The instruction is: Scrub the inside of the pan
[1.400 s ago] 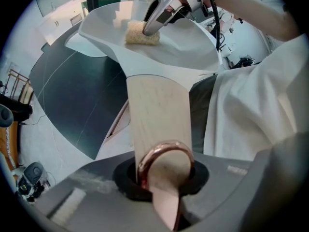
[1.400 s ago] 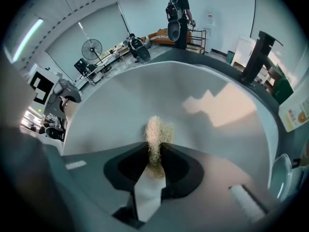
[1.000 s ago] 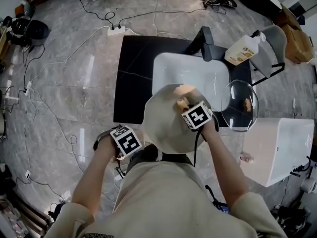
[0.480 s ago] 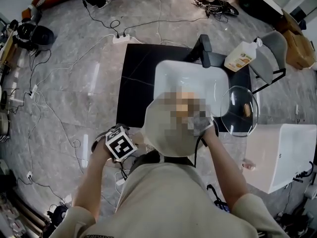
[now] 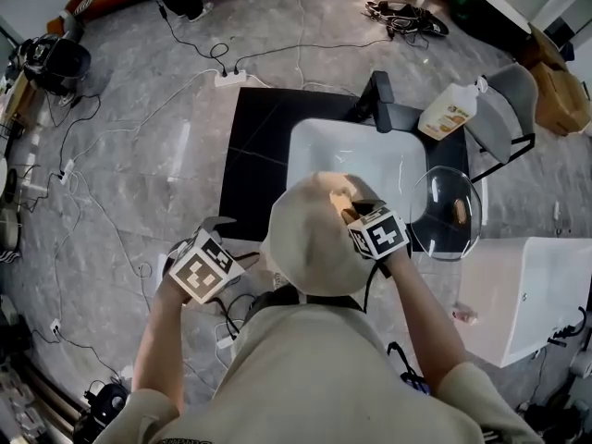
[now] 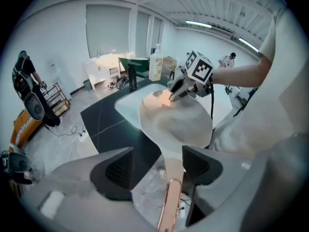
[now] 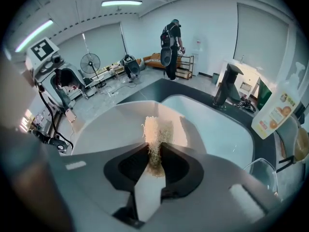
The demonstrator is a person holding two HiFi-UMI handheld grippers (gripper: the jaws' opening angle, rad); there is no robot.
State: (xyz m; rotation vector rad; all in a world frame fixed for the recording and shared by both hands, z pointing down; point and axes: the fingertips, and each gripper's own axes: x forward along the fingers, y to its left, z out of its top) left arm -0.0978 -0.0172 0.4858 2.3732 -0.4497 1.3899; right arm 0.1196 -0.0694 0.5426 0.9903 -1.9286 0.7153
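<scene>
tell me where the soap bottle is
In the head view the soap bottle stands far right on the counter, just right of the faucet.

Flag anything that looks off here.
The left tongs have just been opening: the pan's handle lies between them ungripped, while the pan juts past the counter's front edge. What props it up is not visible. The right tongs are shut on a scrubber.

We see a round, pale cream pan (image 5: 310, 243) over the near edge of the white sink (image 5: 370, 151), its inside facing up. Its handle (image 6: 170, 197) — cream, copper-coloured at the end — runs between the left gripper's (image 6: 158, 152) jaws, which have just been opening and stand wide, not clamping it. A straw-coloured fibrous scrubber (image 7: 155, 134) stands upright over the pan's inside, pinched in the right gripper (image 7: 155, 162).
</scene>
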